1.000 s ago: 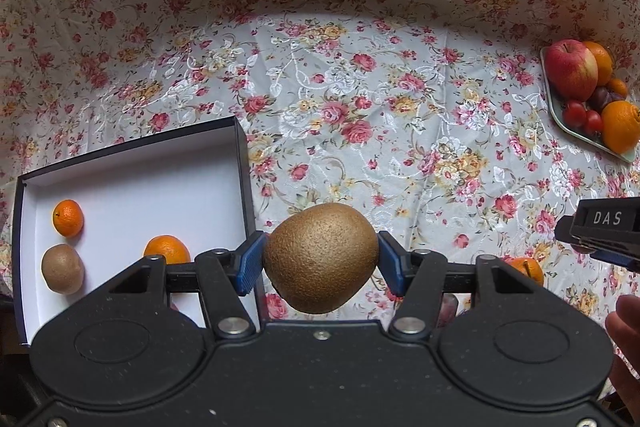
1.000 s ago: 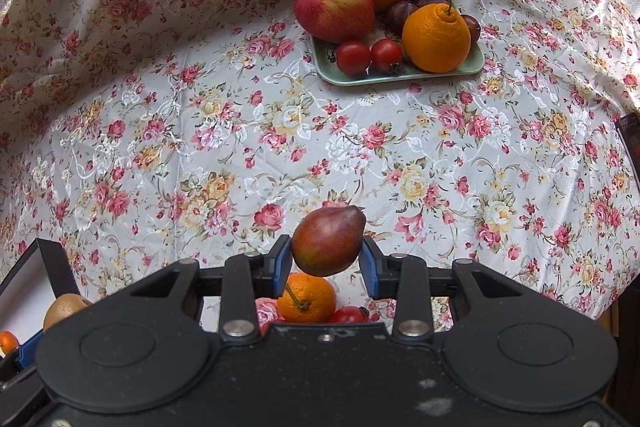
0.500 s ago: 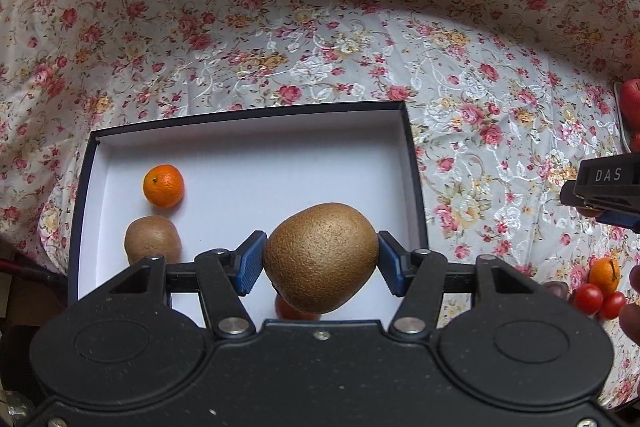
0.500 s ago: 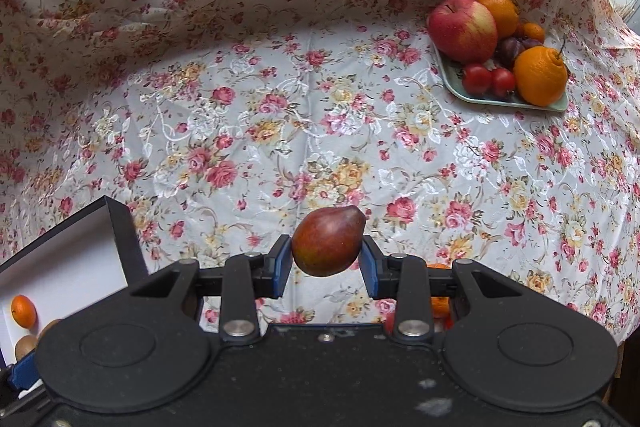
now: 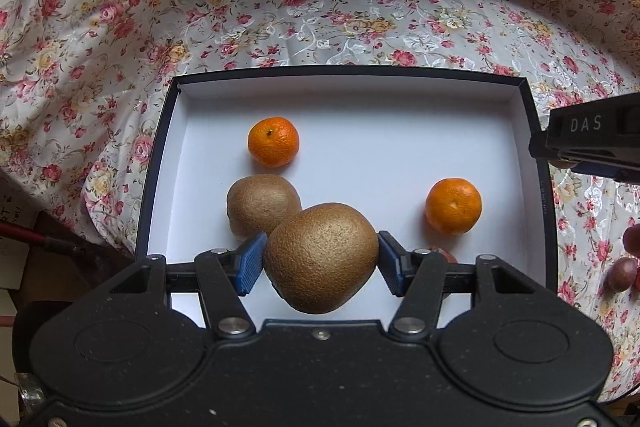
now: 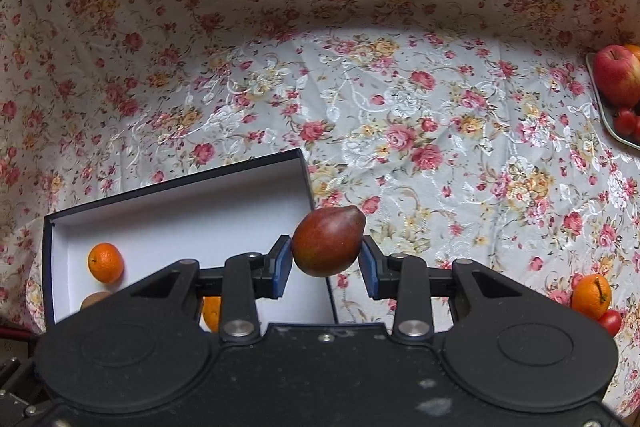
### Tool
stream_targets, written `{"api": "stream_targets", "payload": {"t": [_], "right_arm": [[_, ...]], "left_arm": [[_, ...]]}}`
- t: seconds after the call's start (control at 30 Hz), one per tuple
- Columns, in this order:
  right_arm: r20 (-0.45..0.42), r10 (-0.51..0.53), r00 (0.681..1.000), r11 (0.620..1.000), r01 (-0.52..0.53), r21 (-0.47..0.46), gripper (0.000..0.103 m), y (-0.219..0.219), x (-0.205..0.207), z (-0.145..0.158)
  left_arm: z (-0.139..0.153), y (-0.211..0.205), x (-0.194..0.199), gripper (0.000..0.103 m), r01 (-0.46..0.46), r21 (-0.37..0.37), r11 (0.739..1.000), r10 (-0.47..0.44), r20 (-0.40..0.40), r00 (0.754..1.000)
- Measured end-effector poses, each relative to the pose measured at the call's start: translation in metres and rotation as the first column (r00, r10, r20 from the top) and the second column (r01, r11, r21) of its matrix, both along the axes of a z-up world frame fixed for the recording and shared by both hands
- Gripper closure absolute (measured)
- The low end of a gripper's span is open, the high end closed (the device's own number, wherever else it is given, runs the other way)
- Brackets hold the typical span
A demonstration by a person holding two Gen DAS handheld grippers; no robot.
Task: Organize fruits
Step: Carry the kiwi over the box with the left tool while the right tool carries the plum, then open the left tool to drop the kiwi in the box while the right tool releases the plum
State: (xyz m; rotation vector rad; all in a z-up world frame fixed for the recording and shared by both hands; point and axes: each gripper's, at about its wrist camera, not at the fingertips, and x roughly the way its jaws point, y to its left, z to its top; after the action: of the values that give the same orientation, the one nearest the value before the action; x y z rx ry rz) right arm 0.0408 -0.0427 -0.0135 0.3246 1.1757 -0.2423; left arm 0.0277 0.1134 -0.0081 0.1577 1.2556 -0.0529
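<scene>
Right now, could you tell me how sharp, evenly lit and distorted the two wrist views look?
Left wrist: sharp; held kiwi crisp, box edges bowed by fisheye. Right wrist: sharp; tablecloth brighter at centre, dim in the upper folds, plate squeezed at the right edge.

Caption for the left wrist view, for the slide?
Left gripper holds a kiwi above the open box containing two mandarins and another kiwi.

Two kiwis: one (image 5: 320,259) raised, one (image 5: 262,205) in the box (image 5: 360,77). Two mandarins in the box, far left (image 5: 273,142) and right (image 5: 453,206), a third (image 6: 591,295) on the cloth. One dark red pear-shaped fruit (image 6: 328,241). One apple (image 6: 616,75) on the far-right tray.
</scene>
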Motion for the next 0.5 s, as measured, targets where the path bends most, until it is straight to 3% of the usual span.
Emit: {"api": "stream_targets", "payload": {"t": [0.23,0.5], "right_arm": [[0.008,0.029,1.0,0.999,-0.029,0.015,0.064,0.019,0.009,-0.007],[0.05,0.066,0.997,0.996,-0.069,0.057,0.064,0.024,0.008,-0.001]], "left_arm": [[-0.006,0.015,-0.001,0.04,-0.006,-0.015,1.0,0.006,-0.031,1.0],[0.007,0.016,-0.002,0.041,-0.002,-0.002,1.0,0.002,0.028,1.0]]}}
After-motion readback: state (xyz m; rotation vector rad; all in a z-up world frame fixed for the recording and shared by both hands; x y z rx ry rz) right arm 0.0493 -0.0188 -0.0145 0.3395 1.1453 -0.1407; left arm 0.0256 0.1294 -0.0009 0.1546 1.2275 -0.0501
